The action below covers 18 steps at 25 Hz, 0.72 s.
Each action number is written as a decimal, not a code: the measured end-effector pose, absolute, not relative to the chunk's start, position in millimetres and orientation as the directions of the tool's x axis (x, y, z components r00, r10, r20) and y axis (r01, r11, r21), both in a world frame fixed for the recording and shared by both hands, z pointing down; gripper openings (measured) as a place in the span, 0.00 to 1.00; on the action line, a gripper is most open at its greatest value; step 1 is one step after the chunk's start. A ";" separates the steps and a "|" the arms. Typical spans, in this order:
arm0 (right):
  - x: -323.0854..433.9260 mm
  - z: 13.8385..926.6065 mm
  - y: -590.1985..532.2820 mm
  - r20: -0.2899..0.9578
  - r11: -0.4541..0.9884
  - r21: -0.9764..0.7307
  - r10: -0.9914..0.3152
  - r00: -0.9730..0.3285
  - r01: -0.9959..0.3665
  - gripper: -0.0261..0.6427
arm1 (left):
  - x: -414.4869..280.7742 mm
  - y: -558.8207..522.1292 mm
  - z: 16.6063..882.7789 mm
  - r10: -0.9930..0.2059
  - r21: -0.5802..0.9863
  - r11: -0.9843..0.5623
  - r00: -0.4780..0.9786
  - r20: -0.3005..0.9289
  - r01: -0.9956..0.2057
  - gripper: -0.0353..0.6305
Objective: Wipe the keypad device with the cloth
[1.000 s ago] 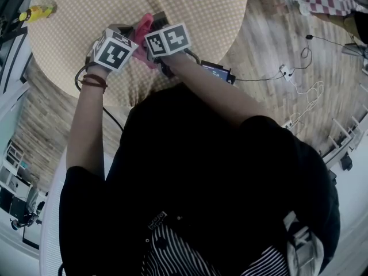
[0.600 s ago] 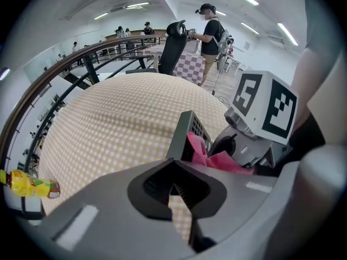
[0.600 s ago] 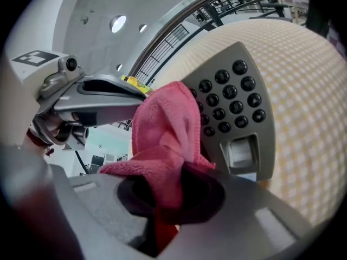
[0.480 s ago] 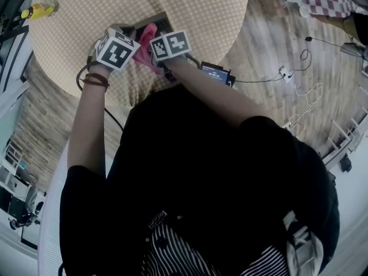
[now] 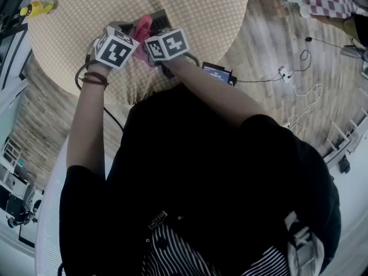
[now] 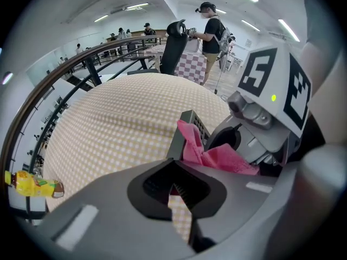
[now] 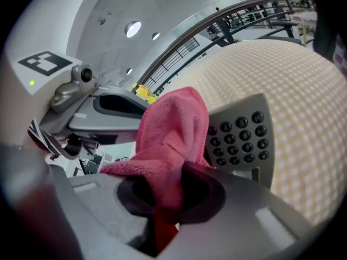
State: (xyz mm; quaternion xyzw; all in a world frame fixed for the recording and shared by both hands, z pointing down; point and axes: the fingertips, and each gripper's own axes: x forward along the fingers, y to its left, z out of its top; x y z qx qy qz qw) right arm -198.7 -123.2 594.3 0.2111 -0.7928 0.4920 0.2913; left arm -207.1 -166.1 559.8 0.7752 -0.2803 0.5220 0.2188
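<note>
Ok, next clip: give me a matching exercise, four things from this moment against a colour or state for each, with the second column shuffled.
Things:
1. cloth
2. keypad device
3. bottle
4. table

Colour or state:
A. yellow
B. grey, with dark round buttons
C. pink, clamped in the right gripper
D. round, with a checked cover

Pairs: 1-C, 2-B, 3-A, 4-D
</note>
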 end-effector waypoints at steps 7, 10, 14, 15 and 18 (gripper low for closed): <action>-182.6 634.2 -84.7 0.755 0.426 -0.610 0.057 -0.654 -0.668 0.13 | -208.5 -161.5 558.3 -0.319 -0.066 -0.719 0.244 0.916 -0.692 0.05; -184.9 626.7 -81.3 0.758 0.415 -0.610 0.057 -0.650 -0.675 0.13 | -211.8 -159.5 556.4 -0.365 -0.101 -0.676 0.213 0.906 -0.730 0.05; -192.3 579.6 -89.9 0.693 0.490 -0.629 0.001 -0.721 -0.603 0.13 | -222.0 -160.9 542.2 -0.490 -0.161 -0.578 0.182 0.853 -0.800 0.05; -189.6 566.5 -91.3 0.682 0.519 -0.619 -0.017 -0.732 -0.589 0.13 | -222.2 -159.8 532.6 -0.539 -0.165 -0.537 0.186 0.822 -0.827 0.05; -174.2 525.8 -97.3 0.642 0.603 -0.579 -0.078 -0.763 -0.549 0.13 | -220.4 -153.4 492.8 -0.675 -0.070 -0.357 0.206 0.709 -0.931 0.05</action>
